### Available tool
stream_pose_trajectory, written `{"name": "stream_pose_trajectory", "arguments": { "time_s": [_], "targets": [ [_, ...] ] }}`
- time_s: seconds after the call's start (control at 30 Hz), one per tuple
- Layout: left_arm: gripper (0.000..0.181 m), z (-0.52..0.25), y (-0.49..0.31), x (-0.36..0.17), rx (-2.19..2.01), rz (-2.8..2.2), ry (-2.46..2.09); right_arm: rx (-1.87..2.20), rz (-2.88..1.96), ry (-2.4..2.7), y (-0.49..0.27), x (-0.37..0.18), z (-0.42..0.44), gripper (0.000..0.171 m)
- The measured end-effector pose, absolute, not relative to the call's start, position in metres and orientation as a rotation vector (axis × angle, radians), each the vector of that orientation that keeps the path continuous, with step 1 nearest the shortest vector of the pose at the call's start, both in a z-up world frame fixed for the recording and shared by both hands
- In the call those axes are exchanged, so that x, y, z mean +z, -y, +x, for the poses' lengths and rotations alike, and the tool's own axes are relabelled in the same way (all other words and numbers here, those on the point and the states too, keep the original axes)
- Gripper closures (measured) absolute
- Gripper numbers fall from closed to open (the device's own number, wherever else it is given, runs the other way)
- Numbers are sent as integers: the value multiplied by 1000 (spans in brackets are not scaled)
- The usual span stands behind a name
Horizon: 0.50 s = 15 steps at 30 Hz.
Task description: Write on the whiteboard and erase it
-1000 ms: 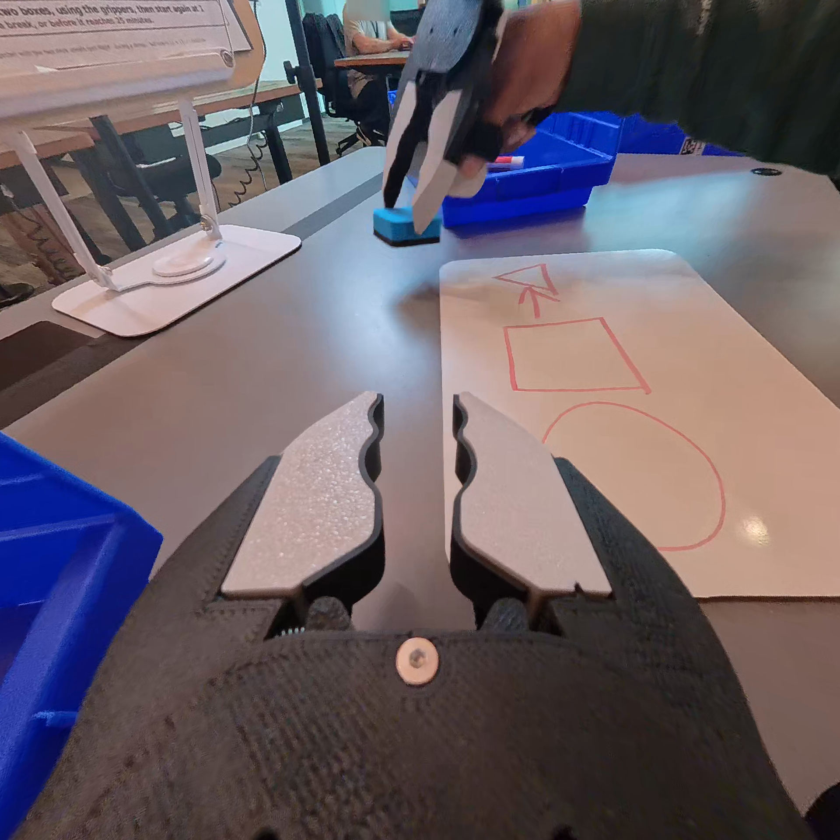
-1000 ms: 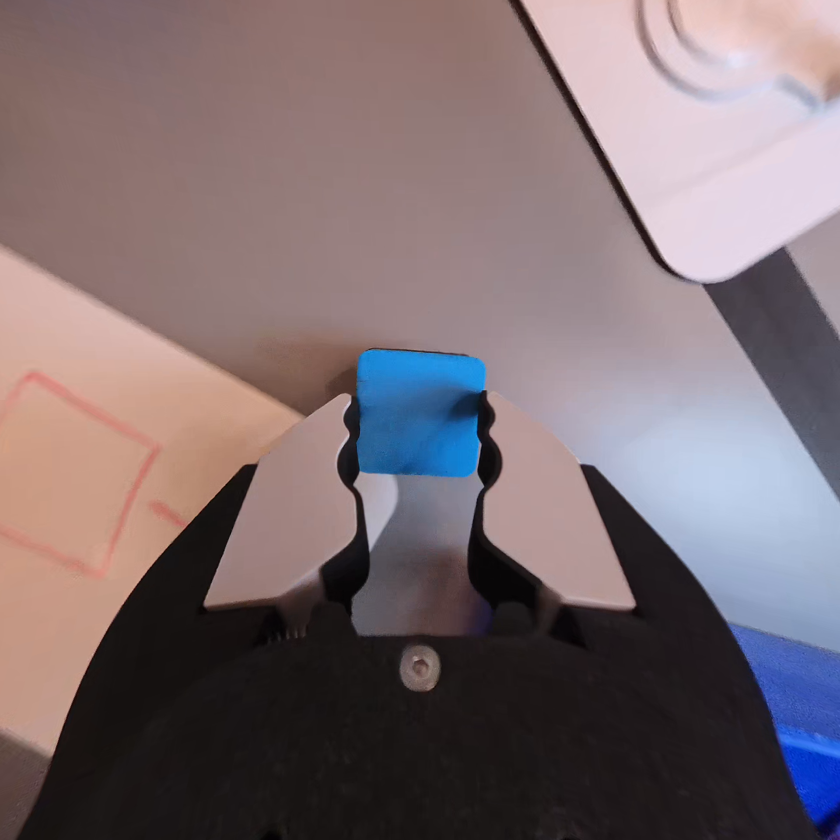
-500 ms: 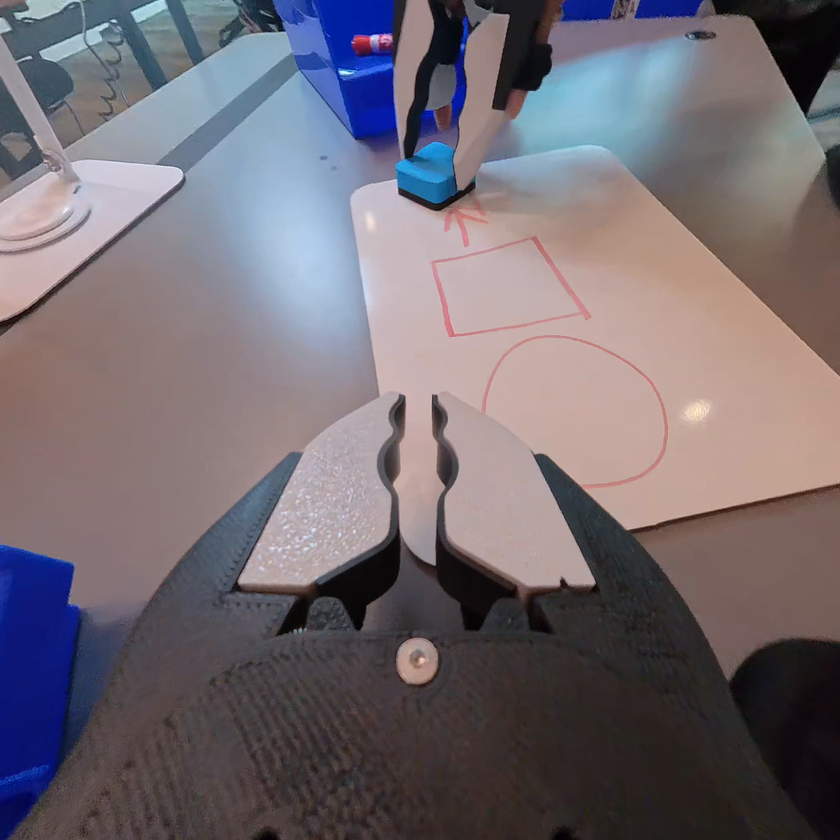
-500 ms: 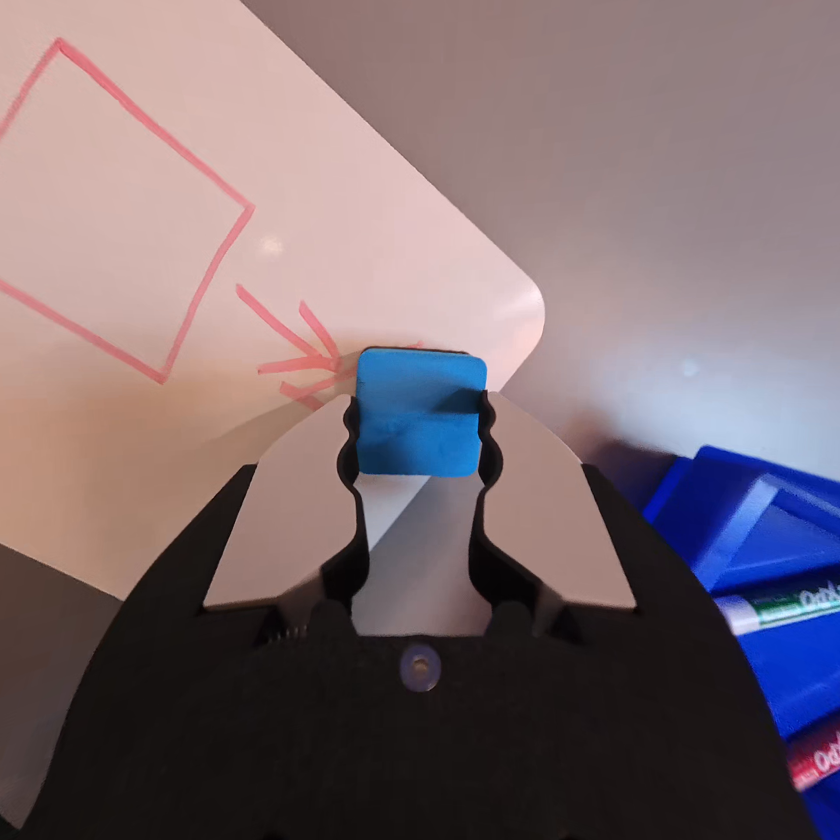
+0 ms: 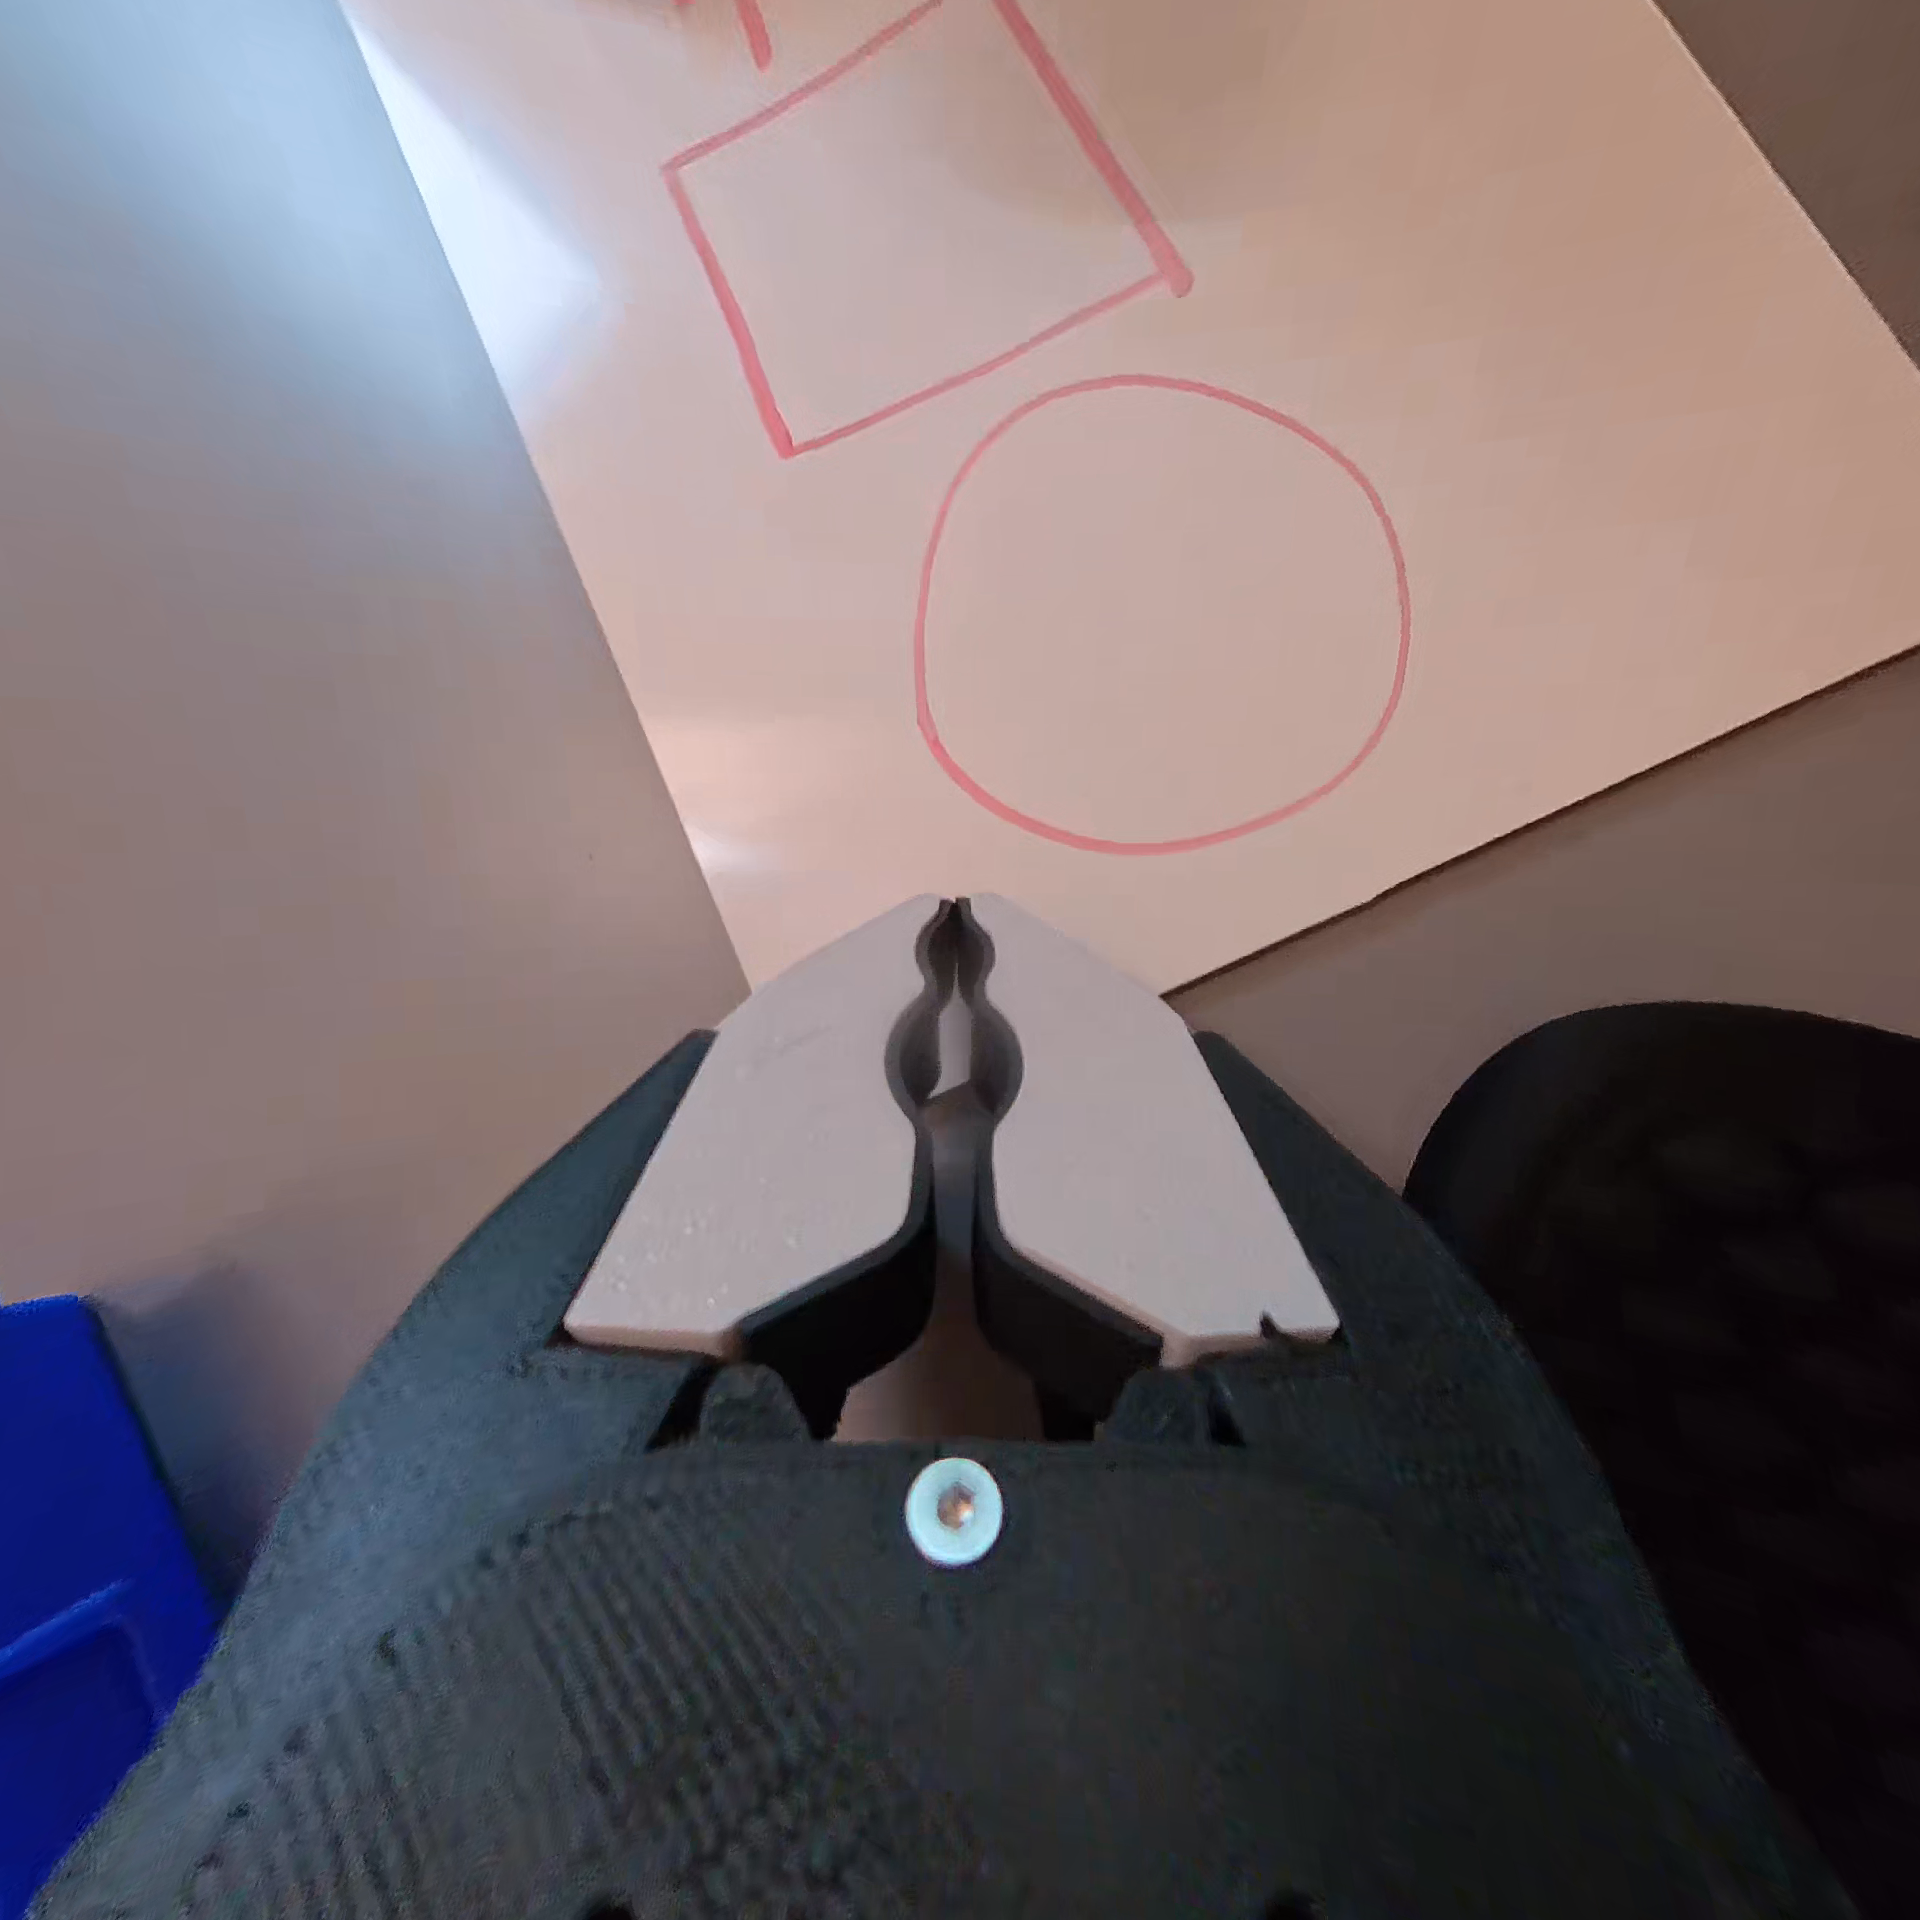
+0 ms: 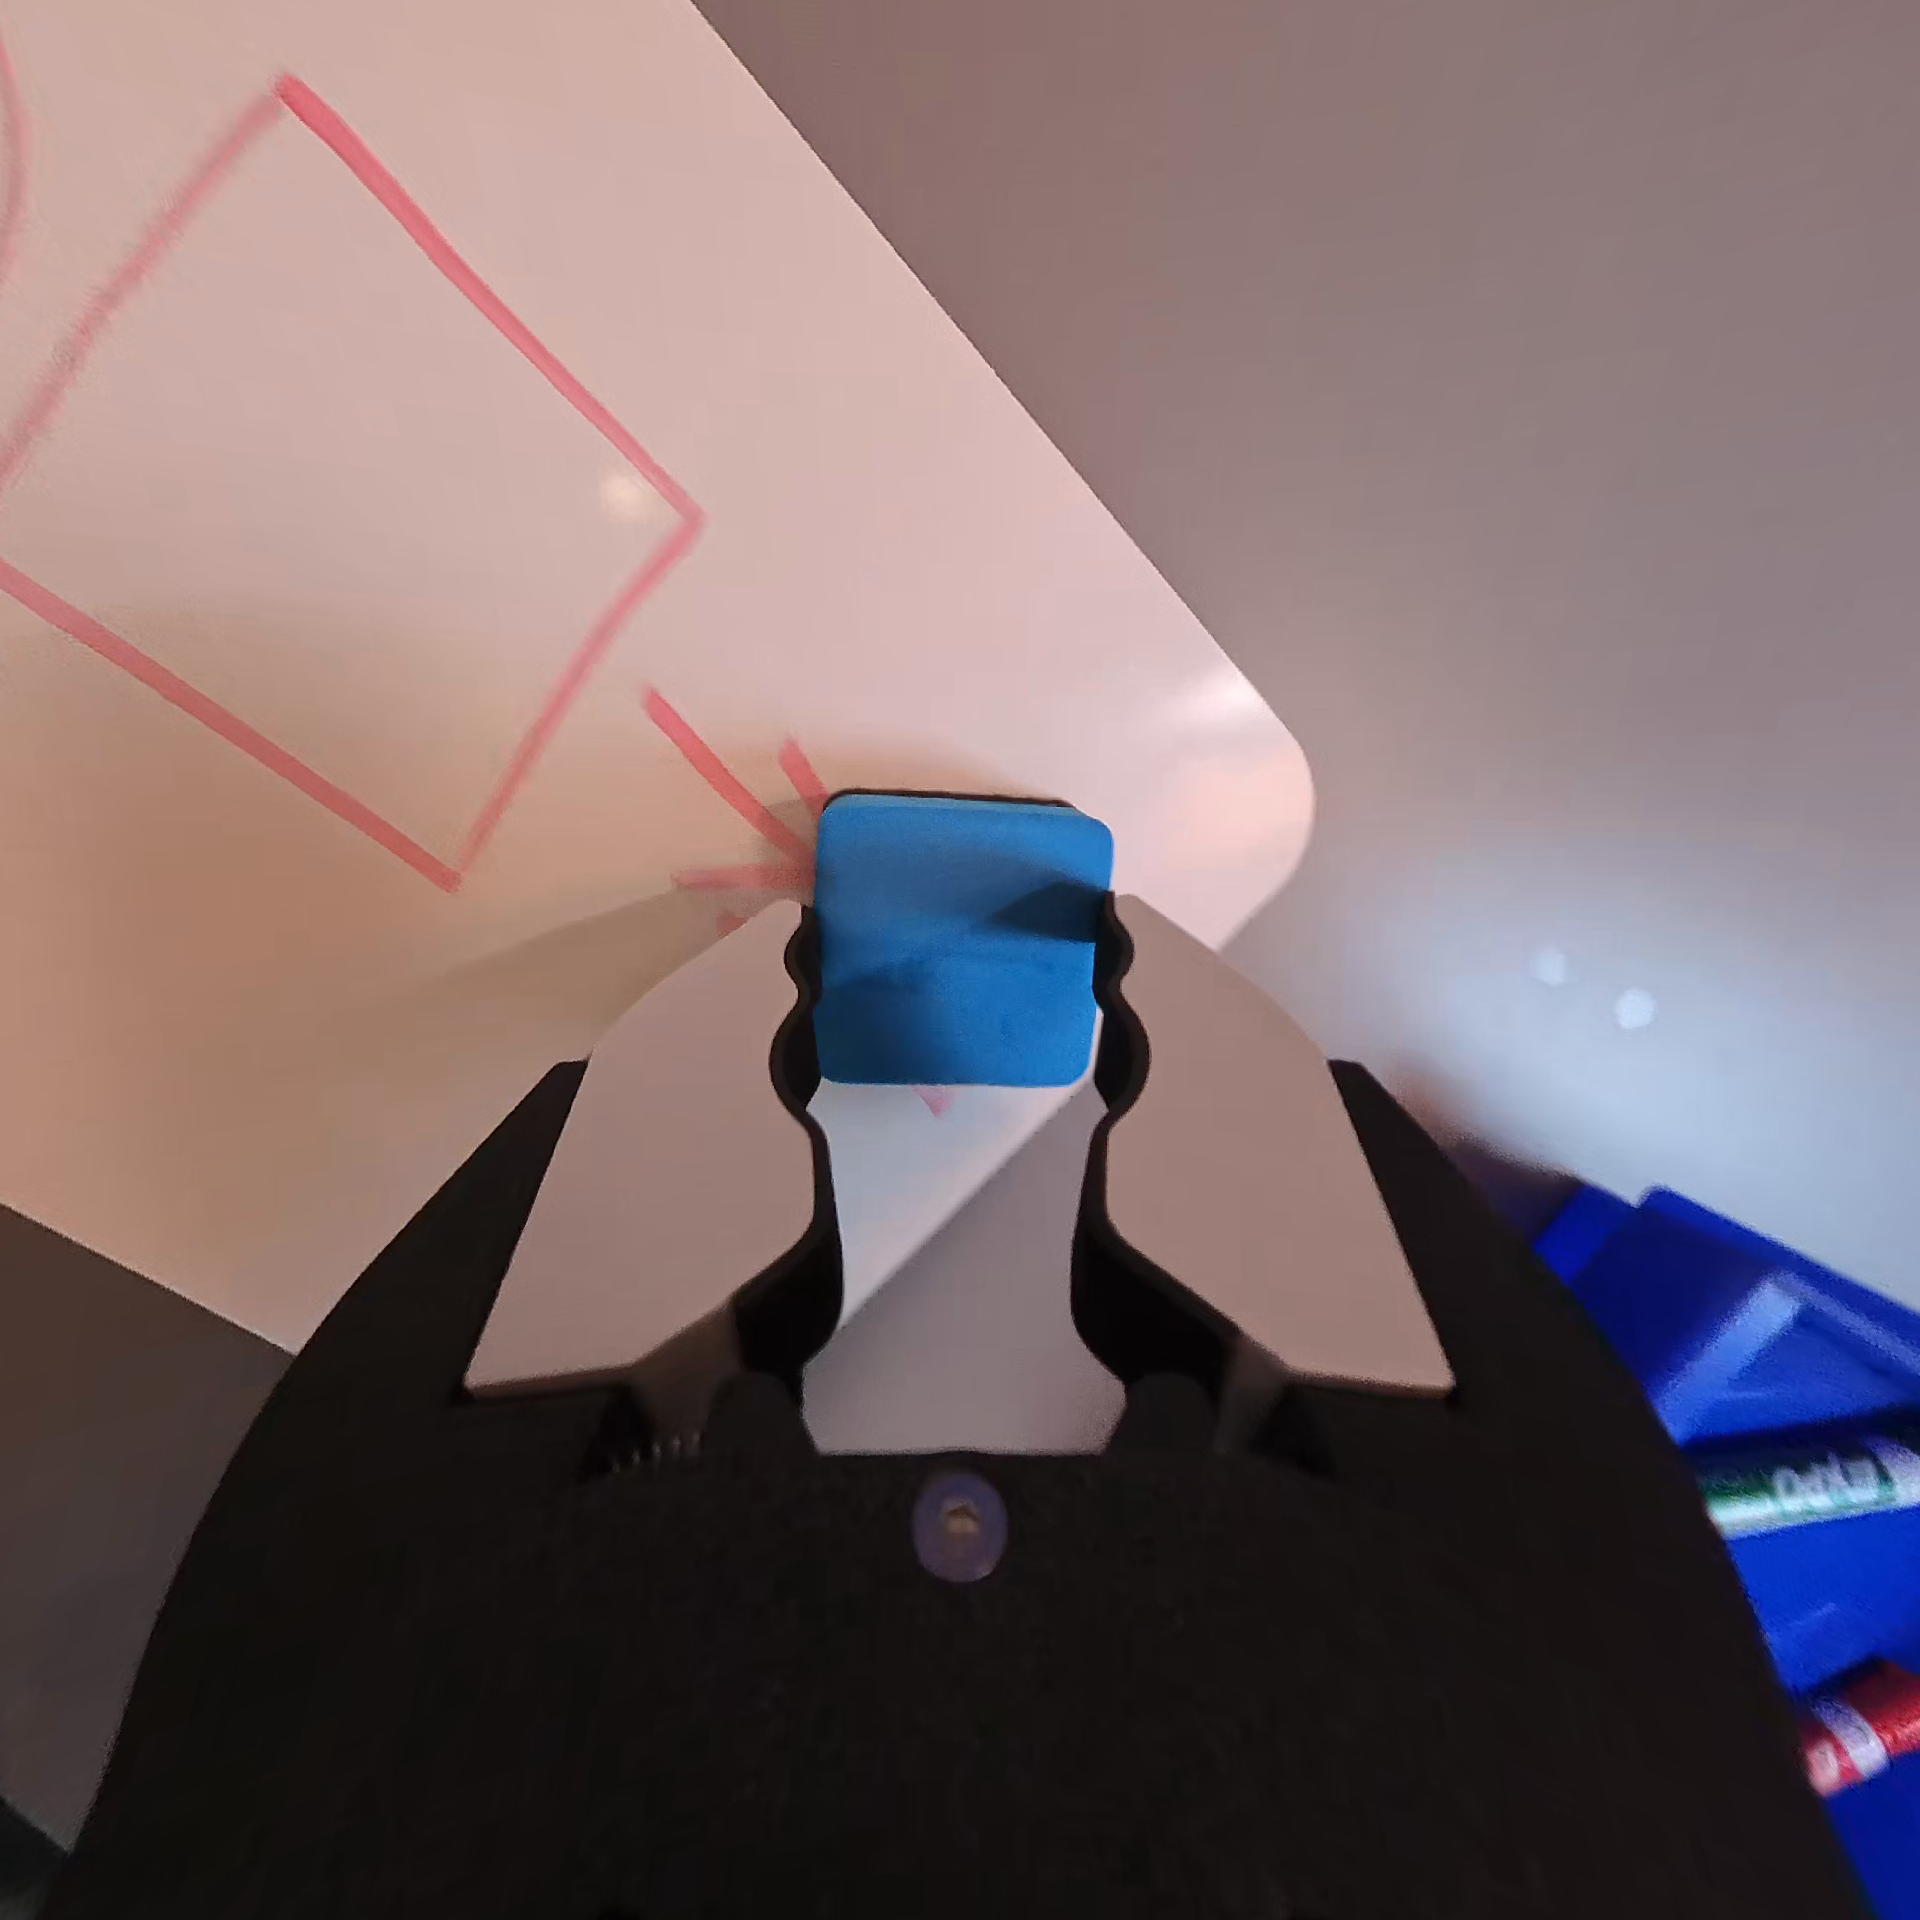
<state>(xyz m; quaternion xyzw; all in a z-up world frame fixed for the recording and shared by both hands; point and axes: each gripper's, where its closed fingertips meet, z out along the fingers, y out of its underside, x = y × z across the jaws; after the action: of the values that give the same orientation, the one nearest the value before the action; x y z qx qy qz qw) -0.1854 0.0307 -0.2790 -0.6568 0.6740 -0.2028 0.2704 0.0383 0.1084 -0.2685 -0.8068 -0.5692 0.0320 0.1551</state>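
On the whiteboard's [image 6: 727, 436] rounded corner, the right gripper [image 6: 951, 935] points steeply down, its jaws clamped on the blue eraser [image 6: 961, 940], which presses over red arrow strokes [image 6: 717, 774] beside a red square [image 6: 343, 488]. At the board's opposite corner the left gripper [image 5: 954, 914] tilts down over the table [image 5: 260, 623], jaws closed on nothing, near a red circle [image 5: 1162, 613].

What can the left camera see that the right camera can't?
Only the left view shows the whole red circle, the empty, shut left gripper and a black rounded thing at the right.

Only the right view shows the blue eraser held in the right gripper, and markers in a blue bin.

Both show the whiteboard with the red square.
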Motion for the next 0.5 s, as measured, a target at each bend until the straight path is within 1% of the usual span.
{"name": "stream_pose_trajectory", "arguments": {
  "time_s": [0.1, 0.17, 0.2, 0.27, 0.33, 0.43, 0.5],
  "targets": [
    [181, -186, -33, -279, -516, -1782, -1810, 166, -2230, 1708, -81, -269, 14, 120],
    [181, -186, -33, -279, -526, -1801, -1796, 230, -2253, 1745, -63, -268, 24, 120],
    [181, -186, -33, -279, -530, -1805, -1792, 234, -2302, 1708, -66, -268, 36, 120],
    [181, -185, -32, -279, -535, -1812, -1788, 182, -2355, 1579, -95, -269, 55, 120],
    [181, -184, -33, -279, -535, -1821, -1780, 225, -2353, 1496, -110, -268, 40, 120],
    [181, -183, -32, -279, -539, -1827, -1773, 232, -2199, 1715, -68, -269, 12, 120],
    [181, -183, -32, -279, -544, -1830, -1769, 202, -2199, 1781, -53, -269, 28, 120]
  ]
}}
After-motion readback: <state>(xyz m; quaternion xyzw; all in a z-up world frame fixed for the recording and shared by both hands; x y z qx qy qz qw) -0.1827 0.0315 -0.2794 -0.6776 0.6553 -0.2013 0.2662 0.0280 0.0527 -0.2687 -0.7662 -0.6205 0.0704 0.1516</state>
